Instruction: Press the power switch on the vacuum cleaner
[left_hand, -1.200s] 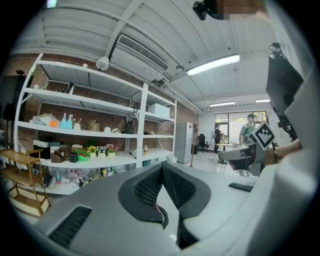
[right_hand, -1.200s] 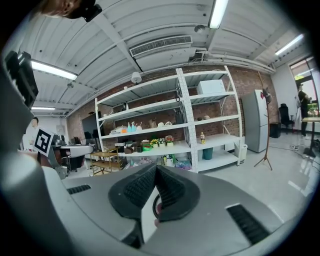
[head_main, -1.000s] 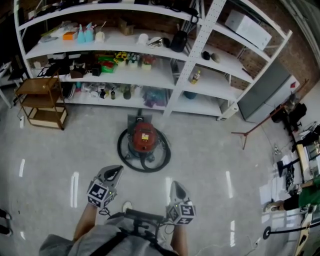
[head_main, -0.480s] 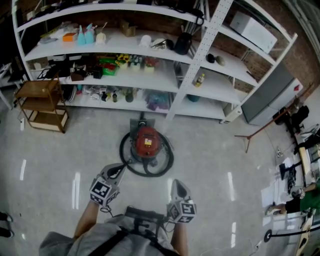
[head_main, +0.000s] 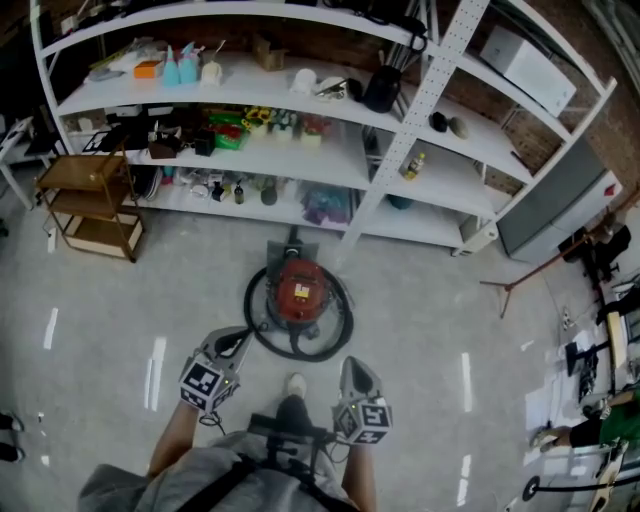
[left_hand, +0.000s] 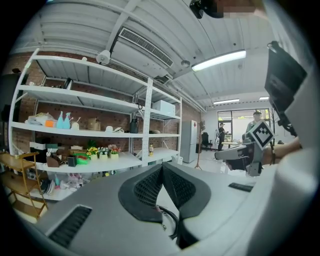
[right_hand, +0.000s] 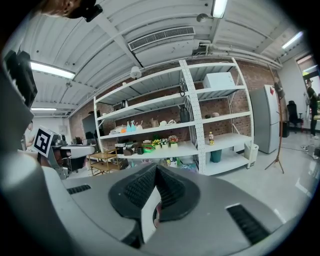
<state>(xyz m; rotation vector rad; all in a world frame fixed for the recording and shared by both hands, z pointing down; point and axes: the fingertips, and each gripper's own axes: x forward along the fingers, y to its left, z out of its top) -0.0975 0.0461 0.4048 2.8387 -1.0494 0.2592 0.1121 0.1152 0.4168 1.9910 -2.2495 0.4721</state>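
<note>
Well ahead of my left tongs and off to their left, a wooden cart stands on the floor at the foot of the shelves. The left tongs are pressed together, pad against pad. I hold them low in front of my body, tips pointing forward and a little to the right. Seen from above, the tips reach the near-left edge of the hose; I cannot tell how high over it they are. The hose lies in a dark ring on the floor around the vacuum, a round red one with a yellow label on top. The vacuum sits ahead of both tongs, between them and the shelves. Its power switch is too small for me to pick out. Between the two tongs, close to my body, the toe of my shoe shows. My right tongs are pressed together too, pointing straight ahead, level with the left pair and apart from it. The vacuum is ahead of them and to their left. Far ahead to the right of the right tongs, a grey fridge stands at the end of the shelves.
</note>
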